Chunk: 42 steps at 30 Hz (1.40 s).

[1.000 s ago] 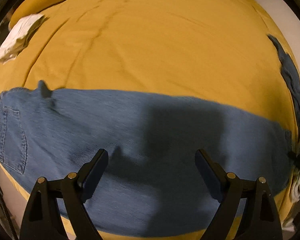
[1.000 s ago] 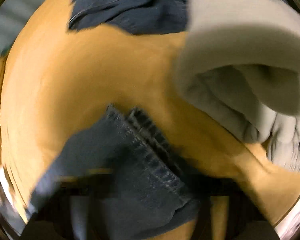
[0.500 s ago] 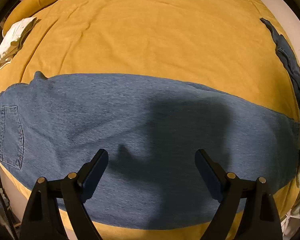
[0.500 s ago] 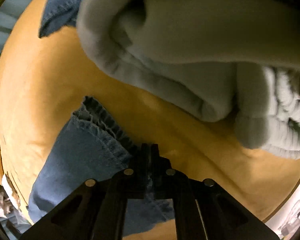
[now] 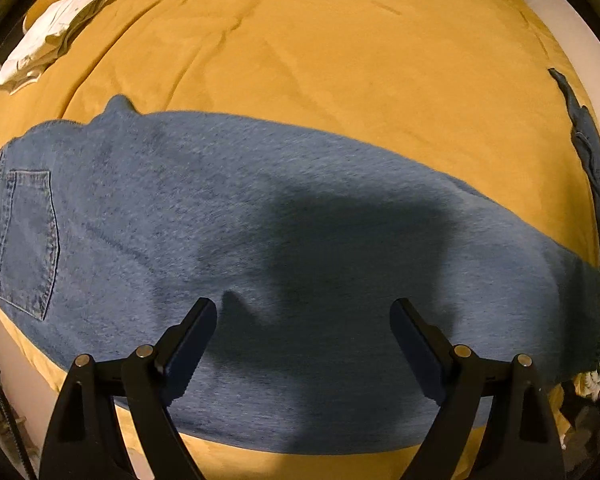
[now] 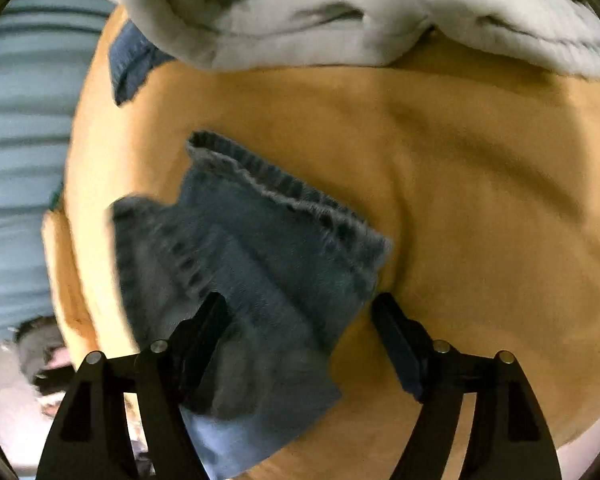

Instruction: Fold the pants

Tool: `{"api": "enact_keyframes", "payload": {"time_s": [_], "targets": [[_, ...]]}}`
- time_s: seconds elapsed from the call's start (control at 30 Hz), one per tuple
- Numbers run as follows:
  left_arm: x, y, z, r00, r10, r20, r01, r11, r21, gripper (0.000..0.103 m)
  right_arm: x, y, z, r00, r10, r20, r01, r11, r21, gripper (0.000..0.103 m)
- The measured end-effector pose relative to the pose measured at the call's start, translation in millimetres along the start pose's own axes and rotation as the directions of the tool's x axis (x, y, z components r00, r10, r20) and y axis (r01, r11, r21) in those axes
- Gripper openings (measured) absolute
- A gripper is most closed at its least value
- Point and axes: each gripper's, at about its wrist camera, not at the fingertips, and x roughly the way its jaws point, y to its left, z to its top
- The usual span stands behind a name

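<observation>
Blue jeans [image 5: 228, 224] lie flat across a mustard-yellow bed cover [image 5: 320, 60], folded lengthwise with a back pocket [image 5: 28, 236] at the left end. My left gripper [image 5: 302, 320] is open and empty, hovering over the middle of the legs. In the right wrist view the leg hems [image 6: 268, 240] lie loosely rumpled on the cover [image 6: 480, 200]. My right gripper [image 6: 300, 312] is open just above the hems, holding nothing.
A grey sweatshirt [image 6: 340, 8] is piled beyond the hems. Another dark blue garment [image 5: 592, 168] lies at the bed's right edge and shows in the right wrist view [image 6: 134, 64]. A folded white cloth [image 5: 48, 44] sits far left. The bed edge is near me.
My right gripper was shut on the leg hems half a second ago and has opened, dropping them onto the cover. The left gripper rose a little; the jeans now lie lower and flatter.
</observation>
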Motion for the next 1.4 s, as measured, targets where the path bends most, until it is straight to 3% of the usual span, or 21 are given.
{"api": "enact_keyframes", "payload": {"time_s": [0.13,0.2,0.33,0.37,0.4,0.43,0.57,0.7,0.83,0.93,0.97,1.03,1.07,1.17,1.2,1.27,1.4], "targets": [[13,7,-7,0.999,-0.022,-0.03,0.022,1.0,-0.019,0.088,-47,-4,-32,0.995,-0.037,0.09,0.042,0.997,-0.061,0.079],[22,11,-8,0.998,-0.035,-0.055,0.033,0.999,-0.036,0.088,-54,-18,-42,0.998,0.011,0.069,-0.006,0.997,-0.072,0.082],[43,18,-8,0.996,-0.036,-0.076,0.033,0.999,-0.041,0.089,5,-13,-31,0.998,0.042,-0.049,-0.046,0.996,-0.076,0.082],[46,19,-7,0.996,-0.039,-0.076,0.036,0.999,-0.038,0.093,20,-4,-29,0.997,0.052,-0.048,-0.056,0.996,-0.074,0.087],[45,17,-7,0.996,-0.043,-0.075,0.041,0.999,-0.034,0.1,29,2,-25,0.997,0.074,-0.021,-0.076,0.993,-0.085,0.1],[47,17,-6,0.996,-0.053,-0.076,0.051,0.998,-0.031,0.103,30,12,-21,0.995,0.1,0.013,-0.098,0.99,-0.1,0.102],[55,16,-1,0.995,-0.034,-0.094,0.033,0.999,-0.015,0.103,40,34,-15,0.969,0.246,-0.016,-0.247,0.963,-0.106,0.095],[60,16,7,0.994,-0.028,-0.107,0.023,0.999,-0.042,0.103,34,38,-18,0.974,0.228,-0.01,-0.227,0.965,-0.133,0.095],[68,7,29,0.988,-0.018,-0.156,0.01,0.999,-0.051,0.103,57,24,-15,0.98,0.194,-0.032,-0.197,0.973,-0.123,0.095],[68,4,39,0.987,-0.045,-0.154,0.032,0.996,-0.082,0.103,67,48,-8,0.984,0.177,0.014,-0.173,0.972,-0.162,0.095],[66,8,42,0.988,-0.056,-0.143,0.043,0.995,-0.089,0.103,71,57,-5,0.989,0.143,0.026,-0.136,0.974,-0.18,0.092],[60,14,46,0.991,-0.074,-0.109,0.064,0.993,-0.097,0.103,71,72,-9,0.997,0.038,0.062,-0.023,0.975,-0.22,0.043],[56,17,47,0.994,-0.067,-0.088,0.059,0.994,-0.097,0.103,69,71,-10,0.998,0.026,0.063,-0.012,0.976,-0.216,0.009],[55,33,54,0.998,-0.008,-0.058,0.003,0.996,-0.091,0.103,51,48,-15,0.99,-0.005,0.138,0.027,0.988,-0.155,0.009],[58,41,55,0.998,0.015,-0.062,-0.021,0.995,-0.093,0.103,54,34,-14,0.992,0.0,0.127,0.013,0.995,-0.104,0.009],[63,58,61,0.997,0.025,-0.073,-0.033,0.993,-0.11,0.103,57,14,-13,0.991,0.092,0.101,-0.091,0.996,-0.019,0.009],[59,72,67,0.998,0.047,-0.051,-0.051,0.995,-0.086,0.103,47,27,-18,0.989,0.115,0.092,-0.106,0.989,-0.101,0.01]]}}
